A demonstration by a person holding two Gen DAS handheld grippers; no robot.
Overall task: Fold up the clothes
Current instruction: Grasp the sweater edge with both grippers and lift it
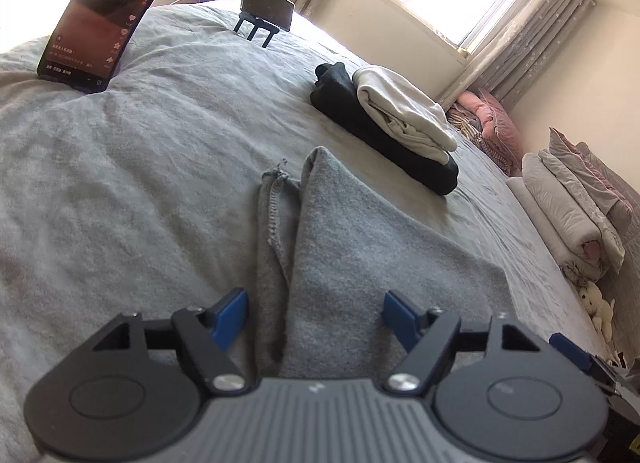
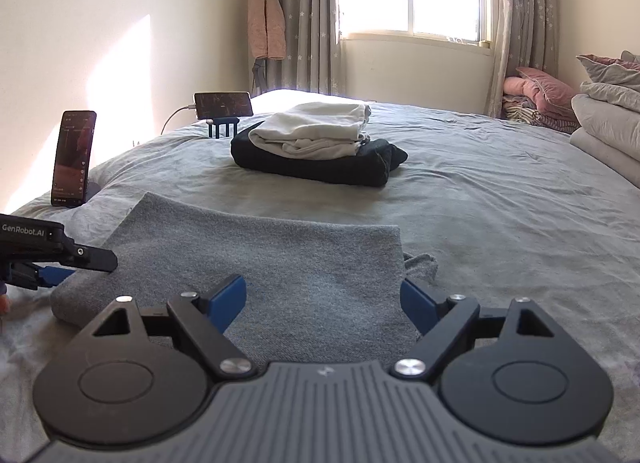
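Observation:
A grey knit garment (image 1: 360, 247) (image 2: 260, 259) lies folded on the grey bedsheet (image 1: 120, 183), with a stitched hem edge sticking out at its far end. My left gripper (image 1: 316, 319) hovers low over one end of it, jaws open, with a raised fold of the cloth between the blue pads but not pinched. In the right wrist view the left gripper (image 2: 60, 263) sits at the garment's left edge. My right gripper (image 2: 322, 305) stands open over the near edge, its right pad (image 2: 416, 307) beside the garment's right corner.
A stack farther back holds a folded white garment (image 1: 400, 111) (image 2: 316, 127) on a folded dark one (image 1: 360, 127) (image 2: 320, 167). Two phones on stands (image 1: 104, 15) (image 2: 222, 105) stand at the far left. Folded quilts (image 1: 568, 199) and pink pillows (image 2: 536, 91) line the right side.

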